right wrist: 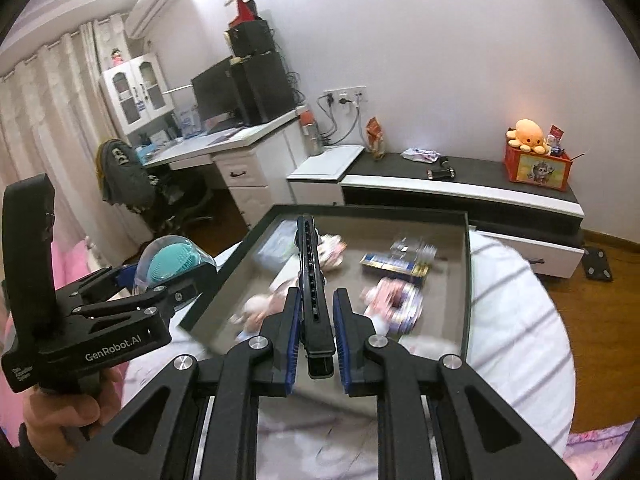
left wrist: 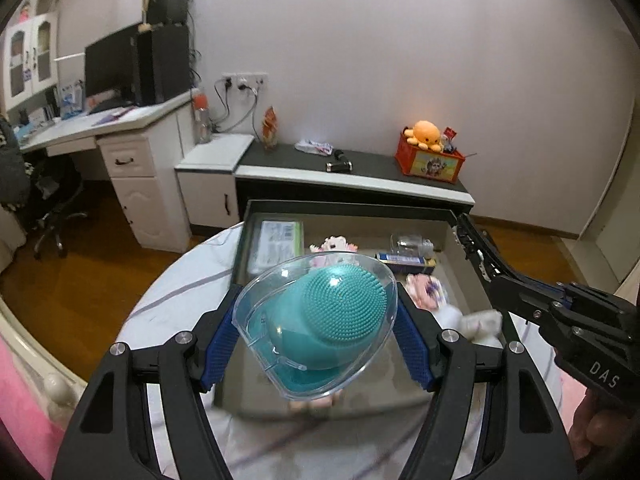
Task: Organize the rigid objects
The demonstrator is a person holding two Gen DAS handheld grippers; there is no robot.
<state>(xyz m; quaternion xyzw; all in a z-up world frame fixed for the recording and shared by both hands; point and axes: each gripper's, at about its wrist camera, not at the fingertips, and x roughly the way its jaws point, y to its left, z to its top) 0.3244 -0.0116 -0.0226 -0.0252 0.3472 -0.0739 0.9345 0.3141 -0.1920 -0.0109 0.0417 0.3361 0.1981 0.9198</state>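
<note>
Striped white cloth covers the round table [right wrist: 520,320], where a dark-walled tray [left wrist: 400,210] sits with a blue box [right wrist: 394,266], a clear jar [left wrist: 410,243] and blurred small items on its grey floor. Behind stand a low black-topped cabinet [left wrist: 360,166] bearing an orange crate [left wrist: 430,162], a white desk [left wrist: 120,120] and bare wall; wooden floor shows around the table's edge. The left gripper [left wrist: 316,336] is clenched on a teal brush in a clear case [left wrist: 320,320], held above the tray's near part. The right gripper [right wrist: 316,336] grasps a long black clip [right wrist: 314,292] over the tray's near-left corner.
</note>
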